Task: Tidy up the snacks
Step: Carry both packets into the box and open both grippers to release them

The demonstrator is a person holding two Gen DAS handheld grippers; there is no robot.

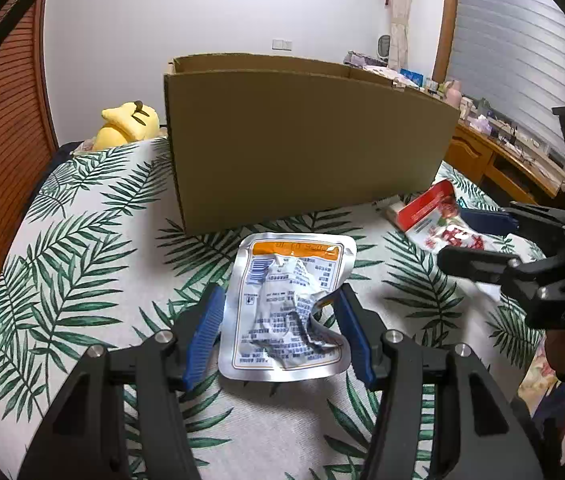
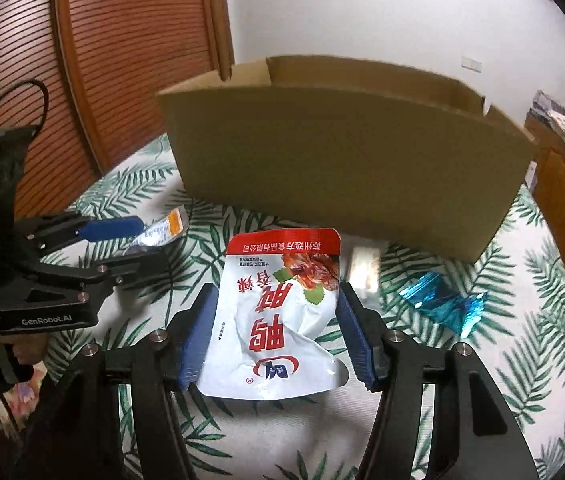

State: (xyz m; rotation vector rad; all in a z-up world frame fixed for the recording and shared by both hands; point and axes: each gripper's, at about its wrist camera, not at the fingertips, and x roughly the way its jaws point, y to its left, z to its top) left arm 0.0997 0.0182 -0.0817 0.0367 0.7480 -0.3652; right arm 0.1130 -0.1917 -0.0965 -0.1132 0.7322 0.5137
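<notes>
A crumpled silver pouch with an orange band sits between the blue pads of my left gripper, which is shut on its two side edges. My right gripper is shut on a red-and-white snack pouch that buckles between its pads. Each gripper shows in the other's view: the right gripper with the red pouch at the right, the left gripper with the silver pouch at the left. An open cardboard box stands just beyond both pouches.
Everything lies on a leaf-print bed cover. A blue foil wrapper and a small pale packet lie right of the red pouch. A yellow plush toy sits left of the box. A cluttered wooden desk borders the right.
</notes>
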